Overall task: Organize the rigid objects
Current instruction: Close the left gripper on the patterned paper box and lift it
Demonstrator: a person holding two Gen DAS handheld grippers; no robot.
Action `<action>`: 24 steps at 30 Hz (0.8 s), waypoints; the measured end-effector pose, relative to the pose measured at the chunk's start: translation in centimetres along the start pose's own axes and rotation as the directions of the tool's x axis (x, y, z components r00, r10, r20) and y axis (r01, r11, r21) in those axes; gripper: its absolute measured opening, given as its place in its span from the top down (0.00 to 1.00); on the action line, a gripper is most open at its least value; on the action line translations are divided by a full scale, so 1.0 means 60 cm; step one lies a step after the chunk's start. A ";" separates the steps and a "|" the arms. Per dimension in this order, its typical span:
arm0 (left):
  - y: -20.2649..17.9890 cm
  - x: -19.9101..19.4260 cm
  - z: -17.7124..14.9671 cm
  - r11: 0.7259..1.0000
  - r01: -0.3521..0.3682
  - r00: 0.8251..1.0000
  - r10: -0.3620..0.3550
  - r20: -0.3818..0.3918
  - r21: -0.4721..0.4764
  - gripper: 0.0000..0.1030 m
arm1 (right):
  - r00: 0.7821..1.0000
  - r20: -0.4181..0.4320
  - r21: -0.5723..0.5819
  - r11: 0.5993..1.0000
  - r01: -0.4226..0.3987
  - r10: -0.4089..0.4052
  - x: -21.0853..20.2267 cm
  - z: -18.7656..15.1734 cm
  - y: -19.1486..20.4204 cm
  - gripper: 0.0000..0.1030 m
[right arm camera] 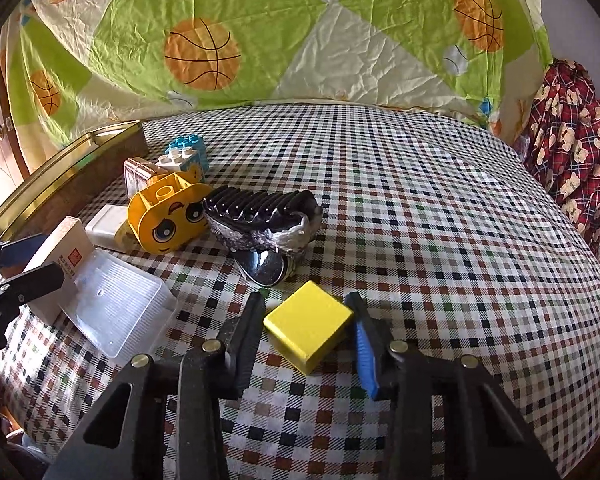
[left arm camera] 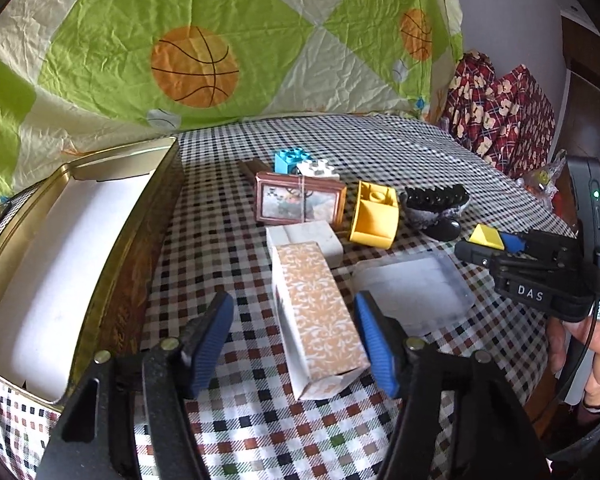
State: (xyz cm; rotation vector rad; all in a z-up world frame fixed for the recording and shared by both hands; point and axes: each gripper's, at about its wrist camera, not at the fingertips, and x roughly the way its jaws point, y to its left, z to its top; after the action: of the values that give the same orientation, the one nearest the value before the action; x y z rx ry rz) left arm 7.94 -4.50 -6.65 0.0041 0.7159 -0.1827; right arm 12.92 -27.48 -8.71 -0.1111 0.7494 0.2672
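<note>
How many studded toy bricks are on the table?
3: a blue brick and a white brick behind the picture frame, a yellow brick beside the black hair clip. Others may hide behind them.

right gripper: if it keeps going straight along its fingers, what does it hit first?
The yellow block, already between the right gripper's fingers. Beyond it lies the black hair clip, its shiny handle end nearest; depth there is hard to judge.

A home: checked tablecloth (right arm camera: 420, 200), basketball-print quilt (left arm camera: 196, 68) hung behind, toy bricks (left arm camera: 290, 160), wooden cupboard door (right arm camera: 0, 128).
</note>
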 end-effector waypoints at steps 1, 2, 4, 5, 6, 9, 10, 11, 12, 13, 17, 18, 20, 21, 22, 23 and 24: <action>0.002 0.000 0.000 1.000 -0.006 1.000 0.006 0.001 -0.007 0.39 | 1.000 0.001 -0.002 1.000 0.001 -0.001 0.000 0.001 0.001 0.61; 0.003 0.000 0.001 1.000 -0.008 1.000 0.008 0.002 -0.010 0.40 | 1.000 0.001 -0.001 1.000 -0.002 0.002 0.000 0.001 0.000 0.61; 0.000 0.006 0.000 1.000 -0.006 1.000 0.007 -0.016 0.005 0.54 | 1.000 0.000 0.002 1.000 -0.006 0.006 0.000 0.001 -0.001 0.61; -0.003 0.009 -0.001 1.000 -0.003 1.000 0.003 -0.026 0.016 0.68 | 1.000 0.000 0.000 1.000 -0.006 0.006 0.000 0.001 0.000 0.61; -0.005 0.011 -0.002 1.000 0.001 0.999 -0.001 -0.032 0.025 0.72 | 1.000 0.000 -0.002 1.000 -0.007 0.007 -0.001 0.000 0.000 0.61; -0.009 0.008 -0.003 0.999 0.027 0.999 -0.026 -0.030 0.036 0.76 | 1.000 0.002 -0.010 1.000 -0.012 0.012 -0.002 0.000 0.001 0.62; -0.008 0.007 -0.001 0.999 0.031 0.999 -0.030 -0.029 0.032 0.76 | 1.000 0.003 -0.012 1.000 -0.013 0.013 -0.002 -0.001 0.002 0.62; -0.007 0.006 -0.001 0.999 0.037 0.999 -0.036 -0.026 0.029 0.76 | 1.000 0.005 -0.013 1.000 -0.013 0.013 -0.003 0.000 0.002 0.62; -0.006 0.005 -0.001 0.999 0.042 0.999 -0.041 -0.022 0.027 0.76 | 1.000 0.009 -0.014 1.000 -0.011 0.012 -0.004 -0.001 0.003 0.62; -0.006 0.003 -0.001 0.999 0.045 0.999 -0.044 -0.015 0.026 0.76 | 1.000 0.014 -0.013 1.000 -0.010 0.011 -0.005 -0.001 0.003 0.62; -0.003 -0.004 -0.002 0.999 0.050 0.999 -0.051 0.018 0.016 0.76 | 0.999 0.037 -0.012 1.000 -0.005 0.005 -0.010 -0.003 0.003 0.62; -0.002 -0.005 -0.002 0.999 0.051 0.998 -0.051 0.025 0.013 0.76 | 0.999 0.044 -0.015 1.000 -0.002 0.003 -0.012 -0.004 0.004 0.62; -0.001 -0.008 -0.003 0.999 0.050 0.998 -0.050 0.040 0.009 0.76 | 0.998 0.062 -0.016 1.000 0.001 0.000 -0.016 -0.006 0.004 0.62; -0.001 -0.010 -0.003 0.999 0.047 0.998 -0.047 0.048 0.008 0.76 | 0.998 0.070 -0.016 1.000 0.002 -0.001 -0.018 -0.006 0.004 0.62; -0.002 -0.013 -0.004 0.999 0.041 0.997 -0.042 0.058 0.009 0.76 | 0.997 0.077 -0.016 1.000 0.003 -0.002 -0.019 -0.006 0.004 0.62; -0.003 -0.015 -0.004 0.999 0.036 0.997 -0.037 0.068 0.011 0.76 | 0.996 0.089 -0.017 1.000 0.002 0.000 -0.022 -0.007 0.004 0.62; -0.004 -0.017 -0.005 0.999 0.030 0.997 -0.031 0.077 0.012 0.76 | 0.995 0.098 -0.018 1.000 0.002 0.000 -0.023 -0.007 0.004 0.62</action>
State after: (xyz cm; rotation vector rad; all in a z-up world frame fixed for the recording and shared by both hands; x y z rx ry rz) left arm 6.94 -4.53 -6.18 -0.0035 0.6377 -0.2151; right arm 11.58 -27.62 -8.06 -0.1152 0.6499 0.2765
